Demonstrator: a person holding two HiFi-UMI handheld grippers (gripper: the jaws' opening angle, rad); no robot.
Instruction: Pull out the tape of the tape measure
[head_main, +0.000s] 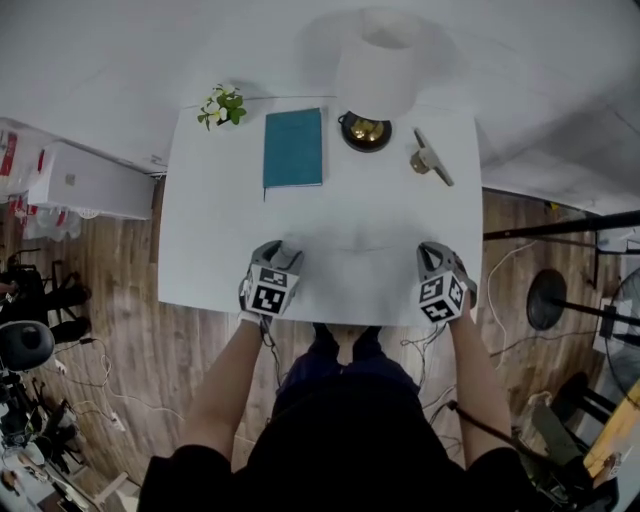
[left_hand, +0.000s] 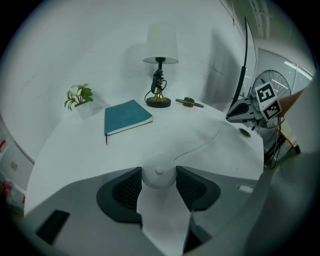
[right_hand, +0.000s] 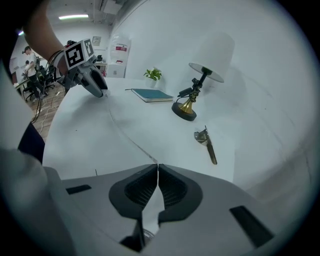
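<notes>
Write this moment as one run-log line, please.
left hand-held gripper: shut on tape measure | right hand-held gripper: shut on tape | tape: stretched between them

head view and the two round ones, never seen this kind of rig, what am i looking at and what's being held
No robot here: a person holds a gripper in each hand. The head view comes from a camera on the person's head, looking down at the white table. The other two come from cameras riding on each gripper, looking along its jaws. On the table are a teal notebook, a small plant, a lamp and a metal tool. The left gripper is clamped on a round white tape measure; the right gripper is shut on the thin tape, stretched between them.
</notes>
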